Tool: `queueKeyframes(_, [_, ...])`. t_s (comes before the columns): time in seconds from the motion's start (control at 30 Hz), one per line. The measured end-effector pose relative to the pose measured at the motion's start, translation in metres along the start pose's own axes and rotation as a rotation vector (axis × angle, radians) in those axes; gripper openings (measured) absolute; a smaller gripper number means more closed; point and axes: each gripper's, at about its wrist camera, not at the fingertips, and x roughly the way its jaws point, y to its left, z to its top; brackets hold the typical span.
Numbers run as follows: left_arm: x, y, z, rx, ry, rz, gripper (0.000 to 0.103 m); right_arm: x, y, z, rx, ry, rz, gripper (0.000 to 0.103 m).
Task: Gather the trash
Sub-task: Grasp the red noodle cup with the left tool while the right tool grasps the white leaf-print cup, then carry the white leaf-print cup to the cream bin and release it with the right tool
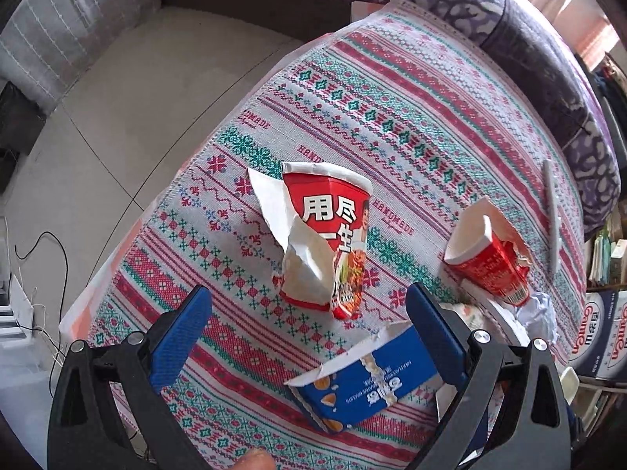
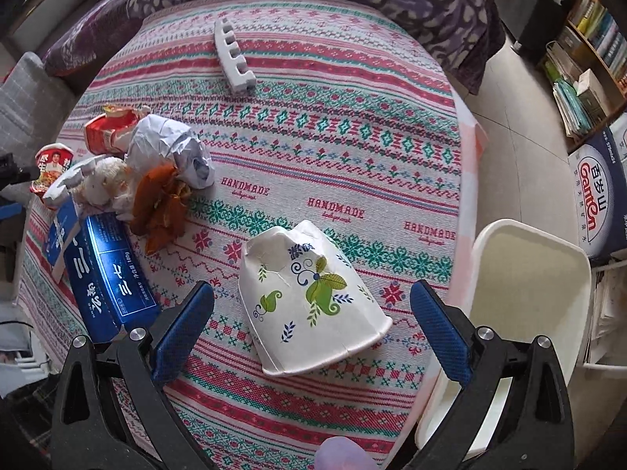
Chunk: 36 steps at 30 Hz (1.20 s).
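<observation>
L gripper (image 1: 307, 317): our fingers spread wide, nothing pinched, above torn red noodle cup (image 1: 329, 235).
Red cup: lies on patterned woven tablecloth (image 1: 392, 117), rim away from us.
R gripper (image 2: 311, 313): fingers spread, empty.
White paper cup w/ green leaf print (image 2: 309, 297): crushed, on its side btwn R fingers, rim toward us.
White plastic bin (image 2: 529, 293): just beside table edge.

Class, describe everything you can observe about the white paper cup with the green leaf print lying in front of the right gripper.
The paper cup is white, printed with green leaves and dark blue swirls and sprigs. It looks like thin paper and is crushed: creased walls, a dented, partly torn far end. It lies on its side on the patterned tablecloth, rolled rim towards the camera, between and just beyond the open fingers of the right gripper, which do not touch it. Nothing else touches it; the white bin stands to its right, off the table.
</observation>
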Motion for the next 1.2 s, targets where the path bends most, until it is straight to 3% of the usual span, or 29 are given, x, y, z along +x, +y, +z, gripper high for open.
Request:
queueKeyframes(0.23, [0.027, -0.004, 0.022, -0.020, 0.012, -0.016, 0.096, 0.027, 0.018, 0.003, -0.094, 0.067, -0.022, 0.096])
queueKeyframes(0.37, [0.040, 0.008, 0.027, -0.081, 0.049, -0.041, 0.096, 0.040, 0.021, 0.004, -0.111, 0.083, -0.061, 0.096])
queueKeyframes(0.43, [0.044, 0.015, 0.029, -0.108, 0.049, -0.058, 0.089, 0.044, 0.022, 0.005, -0.113, 0.081, -0.066, 0.092])
queueKeyframes(0.57, [0.046, 0.022, 0.030, -0.095, 0.050, -0.065, 0.063, 0.041, 0.020, 0.007, -0.066, 0.047, -0.039, 0.080])
queueKeyframes(0.8, [0.037, 0.023, 0.019, -0.066, 0.023, -0.065, 0.057, 0.032, 0.024, 0.005, -0.015, 0.029, -0.045, 0.070])
queueKeyframes(1.03, [-0.006, 0.009, 0.018, -0.042, -0.083, -0.113, 0.057, -0.018, 0.026, 0.017, 0.064, -0.130, -0.015, 0.069])
queueKeyframes(1.2, [-0.048, -0.014, 0.006, 0.022, -0.209, -0.105, 0.057, -0.053, -0.002, 0.015, 0.157, -0.271, -0.012, 0.069])
